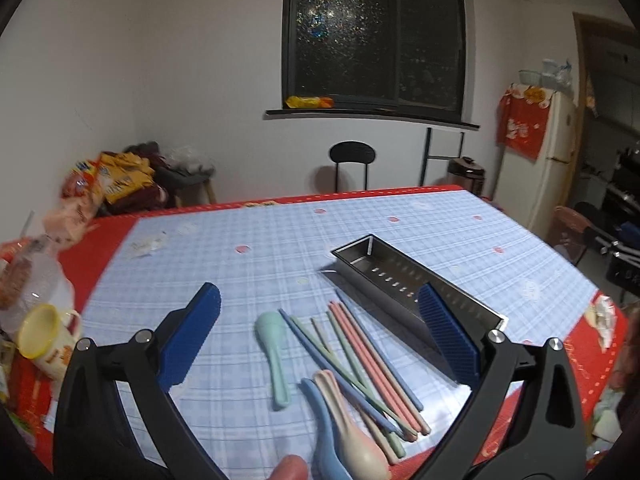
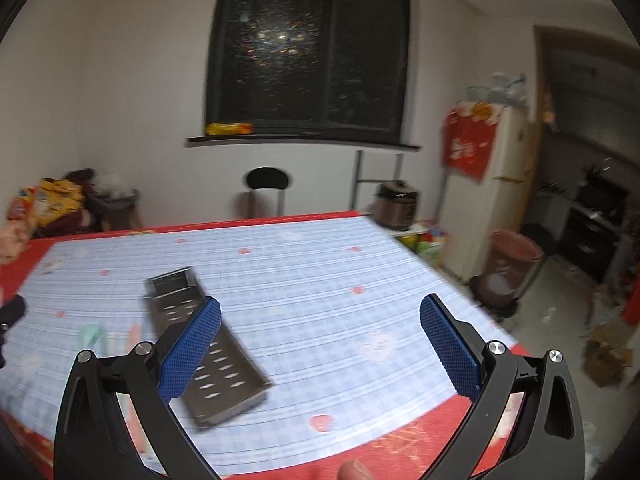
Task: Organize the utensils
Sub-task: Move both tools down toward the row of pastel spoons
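A: What does the left wrist view give that the right one lacks?

B: The utensils, sharply. A mint green spoon (image 1: 273, 354) lies alone on the checked cloth of the table (image 1: 280, 240). Just right of it is a loose fan of pastel chopsticks (image 1: 368, 360) in blue, green and pink, and their near ends cross over a pink spoon (image 1: 352, 432) and a blue spoon (image 1: 324, 436) lying side by side. The perforated steel tray (image 1: 400, 276) sits beyond the chopsticks, empty as far as I can see.

A: And the right wrist view?

B: Blurred. It shows the same steel tray (image 2: 208, 344) running diagonally, partly behind one blue pad, with only smears of green and pink to its left where the utensils lie. It also shows the right side of the room: a fridge (image 2: 500, 184) with a red cloth over it, and a bin (image 2: 508, 268) on the floor.

A: How are the fingers set?

B: The left gripper (image 1: 320, 308) hangs over the utensils with its fingers (image 1: 192, 340) spread wide, holding nothing. The right gripper (image 2: 320, 320) is just as wide open over bare cloth right of the tray, also empty. A fingertip of the person shows at the bottom edge of each view.
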`<state>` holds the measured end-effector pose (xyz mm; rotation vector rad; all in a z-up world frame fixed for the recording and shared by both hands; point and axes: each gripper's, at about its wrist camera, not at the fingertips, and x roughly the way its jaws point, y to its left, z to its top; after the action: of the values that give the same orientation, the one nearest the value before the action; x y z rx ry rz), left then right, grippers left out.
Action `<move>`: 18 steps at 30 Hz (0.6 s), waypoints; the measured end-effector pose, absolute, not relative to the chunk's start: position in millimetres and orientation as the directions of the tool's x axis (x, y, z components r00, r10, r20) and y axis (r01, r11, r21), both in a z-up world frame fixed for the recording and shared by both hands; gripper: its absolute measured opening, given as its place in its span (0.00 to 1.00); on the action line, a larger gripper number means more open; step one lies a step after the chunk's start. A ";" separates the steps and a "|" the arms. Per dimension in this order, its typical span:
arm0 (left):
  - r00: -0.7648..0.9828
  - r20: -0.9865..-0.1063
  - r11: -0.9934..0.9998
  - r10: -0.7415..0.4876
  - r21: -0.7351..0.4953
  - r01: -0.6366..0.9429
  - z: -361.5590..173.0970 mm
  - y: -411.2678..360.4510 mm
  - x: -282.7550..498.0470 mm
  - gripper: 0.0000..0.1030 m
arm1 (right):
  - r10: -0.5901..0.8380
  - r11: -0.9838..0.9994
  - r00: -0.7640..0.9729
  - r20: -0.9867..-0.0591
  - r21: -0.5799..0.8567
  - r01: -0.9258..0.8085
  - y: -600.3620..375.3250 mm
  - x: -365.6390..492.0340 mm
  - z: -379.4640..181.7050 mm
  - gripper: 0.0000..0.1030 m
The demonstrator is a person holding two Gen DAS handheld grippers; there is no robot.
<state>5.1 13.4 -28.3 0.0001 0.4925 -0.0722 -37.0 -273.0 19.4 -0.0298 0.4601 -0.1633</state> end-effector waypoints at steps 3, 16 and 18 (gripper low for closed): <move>0.887 -0.455 0.996 -0.080 -0.012 0.083 -33.5 21.9 0.4 0.95 | -0.049 0.999 0.877 -0.477 -0.010 0.050 -268.8 -27.8 9.2 0.95; 0.846 -0.530 0.998 -0.055 0.007 0.069 -72.0 56.2 -10.5 0.95 | 0.312 0.949 0.810 -0.497 0.117 -0.294 -215.0 -23.8 -26.3 0.95; 0.835 -0.548 0.998 -0.043 0.009 0.057 -82.0 58.2 -12.5 0.95 | 0.324 0.942 0.773 -0.546 0.112 -0.316 -207.4 -19.0 -34.4 0.95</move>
<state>-12.5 58.2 -82.0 0.0255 0.5796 -0.0529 -19.0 -207.4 -34.4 0.0142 0.5937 0.3467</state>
